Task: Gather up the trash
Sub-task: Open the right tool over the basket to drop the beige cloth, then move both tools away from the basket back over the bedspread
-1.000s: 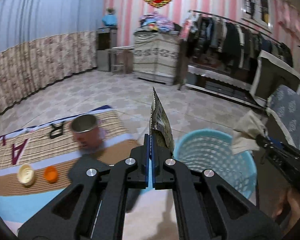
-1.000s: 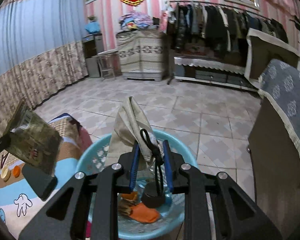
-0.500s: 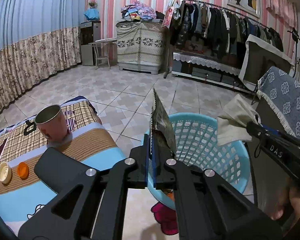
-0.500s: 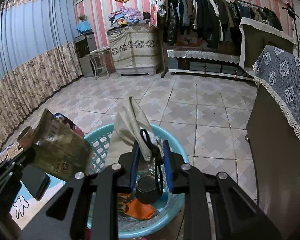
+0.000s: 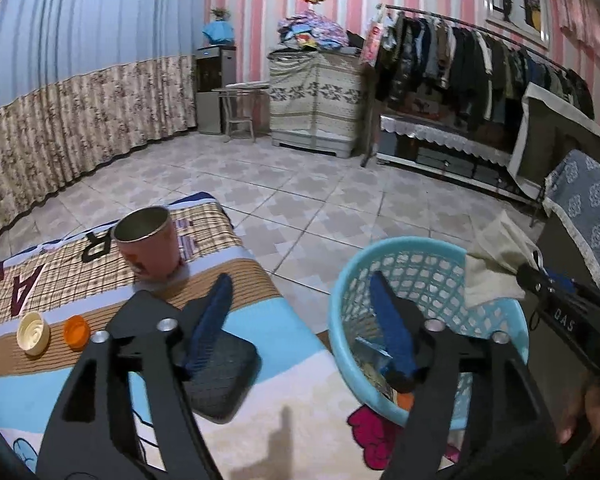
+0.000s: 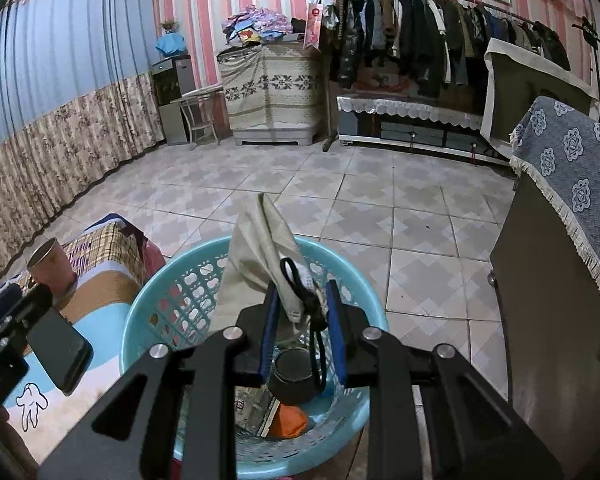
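Observation:
My left gripper (image 5: 300, 300) is open and empty, one finger over the table edge and one over the light blue basket (image 5: 352, 276). The snack wrapper (image 5: 370, 360) lies inside the basket. My right gripper (image 6: 302, 298) is shut on a beige cloth with a black cord (image 6: 260, 256), held above the basket (image 6: 156, 296). The cloth also shows in the left wrist view (image 5: 496, 256). The basket holds an orange piece (image 6: 288, 420), a dark round lid (image 6: 294, 372) and the wrapper (image 6: 252, 404).
A pink metal cup (image 5: 148, 244), a cream cap (image 5: 33, 330), an orange cap (image 5: 77, 332) and a black phone (image 5: 216, 376) lie on the low table's patterned cloth (image 5: 260, 328). A dark cabinet with blue cloth (image 6: 560, 280) stands right of the basket.
My left gripper has opened and let go of the snack wrapper, which has dropped into the basket. My right gripper still holds the cloth over the basket.

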Tool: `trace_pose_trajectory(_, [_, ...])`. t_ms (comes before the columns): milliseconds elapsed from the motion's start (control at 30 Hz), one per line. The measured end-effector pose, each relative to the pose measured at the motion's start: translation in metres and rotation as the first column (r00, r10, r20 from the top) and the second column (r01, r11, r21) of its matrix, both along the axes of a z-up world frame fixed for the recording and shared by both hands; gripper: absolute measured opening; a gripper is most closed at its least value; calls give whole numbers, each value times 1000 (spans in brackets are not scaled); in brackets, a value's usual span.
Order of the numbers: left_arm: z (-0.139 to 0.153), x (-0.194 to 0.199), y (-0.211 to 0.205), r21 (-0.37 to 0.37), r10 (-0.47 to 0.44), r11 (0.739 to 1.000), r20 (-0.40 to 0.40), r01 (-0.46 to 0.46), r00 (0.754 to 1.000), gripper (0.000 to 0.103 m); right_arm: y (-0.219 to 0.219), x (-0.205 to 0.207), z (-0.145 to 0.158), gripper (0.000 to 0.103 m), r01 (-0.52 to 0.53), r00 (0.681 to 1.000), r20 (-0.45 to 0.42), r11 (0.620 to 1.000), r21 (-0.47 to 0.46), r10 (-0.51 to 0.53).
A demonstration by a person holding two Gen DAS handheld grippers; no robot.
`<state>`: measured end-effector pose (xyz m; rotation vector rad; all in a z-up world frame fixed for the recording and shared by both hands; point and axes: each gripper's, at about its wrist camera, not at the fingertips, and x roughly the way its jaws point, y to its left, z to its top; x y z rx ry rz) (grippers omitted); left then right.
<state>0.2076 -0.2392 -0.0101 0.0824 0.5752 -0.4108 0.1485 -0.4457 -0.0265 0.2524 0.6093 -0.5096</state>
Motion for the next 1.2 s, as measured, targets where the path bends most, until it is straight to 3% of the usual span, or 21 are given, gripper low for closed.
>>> trace_pose_trajectory(267, [2, 3, 17, -3, 49, 999, 18, -49, 999, 85, 11, 11, -7, 30, -26, 1000, 10, 999, -30, 26])
trace_pose_trajectory(300, [3, 3, 20, -5, 54, 999, 19, -54, 998, 86, 12, 12, -7, 35, -26, 1000, 11, 999, -33, 26])
trace_pose_trajectory(367, [4, 4, 24, -12, 63, 998, 18, -63, 998, 87, 12, 13, -8, 59, -20, 1000, 11, 999, -37, 20])
trace_pose_trajectory(500, [4, 5, 31, -21, 75, 997, 16, -75, 997, 89, 11, 12, -10, 72, -17, 1000, 12, 1000, -21, 18])
trace_pose_trajectory(567, [5, 5, 34, -22, 86, 996, 19, -85, 996, 91, 11, 10, -9, 83, -10, 1000, 19, 1000, -26, 11])
trace_pose_trajectory(667, [6, 6, 37, -17, 92, 996, 21, -92, 996, 91, 14, 11, -9, 85, -4, 1000, 8, 999, -45, 5])
trace_pose_trajectory(733, [7, 6, 41, -10, 100, 995, 27, -99, 995, 92, 17, 13, -10, 92, -3, 1000, 0, 998, -55, 3])
trace_pose_trajectory(900, [10, 4, 58, 37, 138, 989, 57, -140, 989, 97, 22, 17, -11, 93, -18, 1000, -8, 998, -55, 17])
trace_pose_trajectory(1200, [13, 13, 134, 57, 287, 955, 60, -290, 956, 97, 59, 28, -1, 96, -138, 989, 58, 990, -1, 137])
